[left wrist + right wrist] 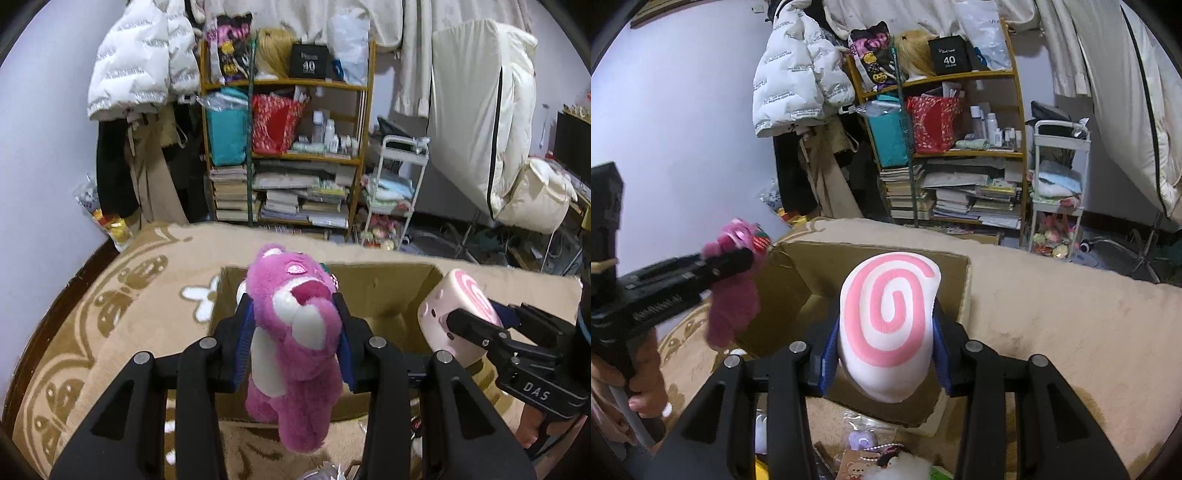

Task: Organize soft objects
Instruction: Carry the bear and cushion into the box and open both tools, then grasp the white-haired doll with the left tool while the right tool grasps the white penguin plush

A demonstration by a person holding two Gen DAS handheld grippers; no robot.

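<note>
Left wrist view showed our left gripper (295, 325) pinching a pink bear (295, 343) above the cardboard box (384, 291). Our right gripper (886, 332) squeezed a swirl cushion (886, 325) over the same box on the blanket (1071, 314), with the bookshelf (960, 147) beyond.

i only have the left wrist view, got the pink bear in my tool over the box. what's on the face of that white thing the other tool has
Observer: The white cushion has a pink spiral on its face, clamped between the right tool's blue pads.
Operator: is it over the box too
Observer: Yes, it hangs above the open cardboard box; the box's near edge shows below it.
Operator: anything near the box i can't see
Observer: A packet with a small purple charm and a bear sticker card lie on the blanket before the box.
</note>
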